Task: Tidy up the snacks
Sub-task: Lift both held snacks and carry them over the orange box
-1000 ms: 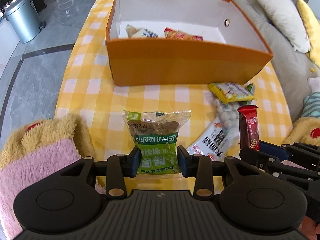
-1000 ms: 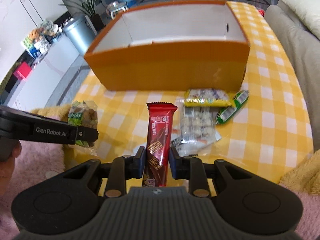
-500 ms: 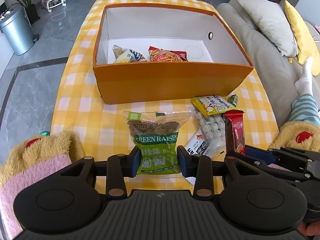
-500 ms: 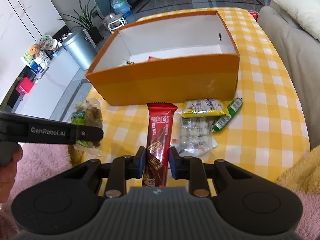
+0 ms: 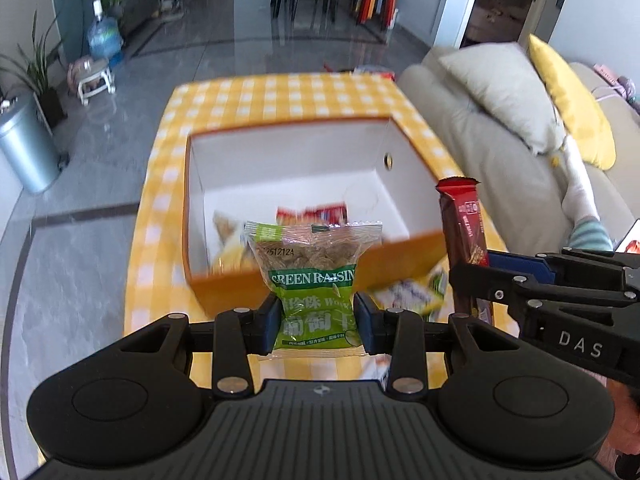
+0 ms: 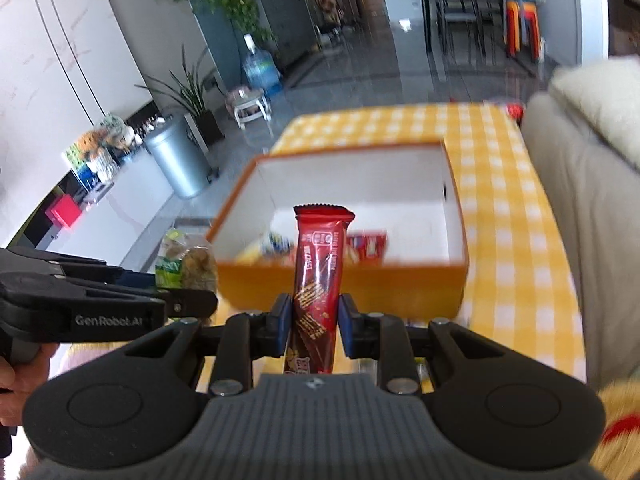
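Note:
My left gripper (image 5: 316, 322) is shut on a green raisin bag (image 5: 314, 280) and holds it raised, just short of the near wall of the orange box (image 5: 304, 276). My right gripper (image 6: 312, 322) is shut on a red chocolate bar (image 6: 318, 272), held upright before the same orange box (image 6: 344, 284). The box has white inner walls and holds a few snack packets (image 5: 310, 214). The red bar (image 5: 464, 232) and the right gripper (image 5: 532, 284) also show at the right of the left wrist view. The raisin bag (image 6: 186, 260) shows left in the right wrist view.
The box stands on a yellow checked tablecloth (image 5: 280, 96). Loose snack packets (image 5: 412, 290) lie on the cloth in front of the box. A beige sofa (image 5: 500, 140) with cushions runs along the right. A metal bin (image 5: 24, 144) stands on the floor at left.
Both grippers have lifted their snacks higher off the table and moved toward the box. The views now look down into the box from above its near wall.

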`<state>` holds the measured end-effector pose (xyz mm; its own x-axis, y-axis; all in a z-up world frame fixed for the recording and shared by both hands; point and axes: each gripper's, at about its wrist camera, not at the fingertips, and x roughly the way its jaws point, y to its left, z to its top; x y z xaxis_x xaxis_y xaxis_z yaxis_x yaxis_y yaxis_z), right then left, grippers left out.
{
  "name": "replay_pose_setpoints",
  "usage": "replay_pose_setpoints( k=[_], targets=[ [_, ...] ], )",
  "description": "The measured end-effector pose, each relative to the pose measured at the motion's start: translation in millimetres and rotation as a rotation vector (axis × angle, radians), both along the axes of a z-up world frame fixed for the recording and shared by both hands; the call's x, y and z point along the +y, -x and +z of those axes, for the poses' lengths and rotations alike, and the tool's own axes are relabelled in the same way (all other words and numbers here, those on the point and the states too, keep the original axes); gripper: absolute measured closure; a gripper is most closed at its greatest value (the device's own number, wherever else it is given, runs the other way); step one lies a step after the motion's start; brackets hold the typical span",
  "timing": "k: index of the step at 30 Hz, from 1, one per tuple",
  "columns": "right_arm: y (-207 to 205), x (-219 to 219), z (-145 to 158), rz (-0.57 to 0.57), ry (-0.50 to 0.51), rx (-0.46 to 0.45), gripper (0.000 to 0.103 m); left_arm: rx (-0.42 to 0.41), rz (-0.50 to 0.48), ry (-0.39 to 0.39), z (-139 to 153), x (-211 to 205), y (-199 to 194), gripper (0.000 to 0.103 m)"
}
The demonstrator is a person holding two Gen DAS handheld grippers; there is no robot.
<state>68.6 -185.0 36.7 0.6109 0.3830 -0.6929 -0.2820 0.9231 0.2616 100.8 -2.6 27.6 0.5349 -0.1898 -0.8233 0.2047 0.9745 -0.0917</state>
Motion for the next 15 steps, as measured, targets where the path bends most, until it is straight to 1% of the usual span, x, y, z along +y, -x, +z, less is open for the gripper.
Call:
replay_pose_setpoints(
  k=[2,5,11,15],
  targets=[
    [-8.9,3.1,7.2,0.007,0.001,-0.020,0.081,-0.015,0.001,0.000,4.4,-0.7,-9.3,0.060],
    [-19.9,7.9,9.8,0.016,0.000,-0.023,0.081,-0.018,0.001,0.000,5.7,-0.9,-21.9,0.060],
    [-36.1,11.0,-1.9,0.019,0.002,0.019,0.081,0.016,0.019,-0.007,-4.6,5.8,-47.0,0.060],
    [-50.8,7.6,-12.5,-0.001,0.011,0.053,0.081,0.052,0.031,0.001,-15.6,13.1,-60.5,0.060]
  ],
)
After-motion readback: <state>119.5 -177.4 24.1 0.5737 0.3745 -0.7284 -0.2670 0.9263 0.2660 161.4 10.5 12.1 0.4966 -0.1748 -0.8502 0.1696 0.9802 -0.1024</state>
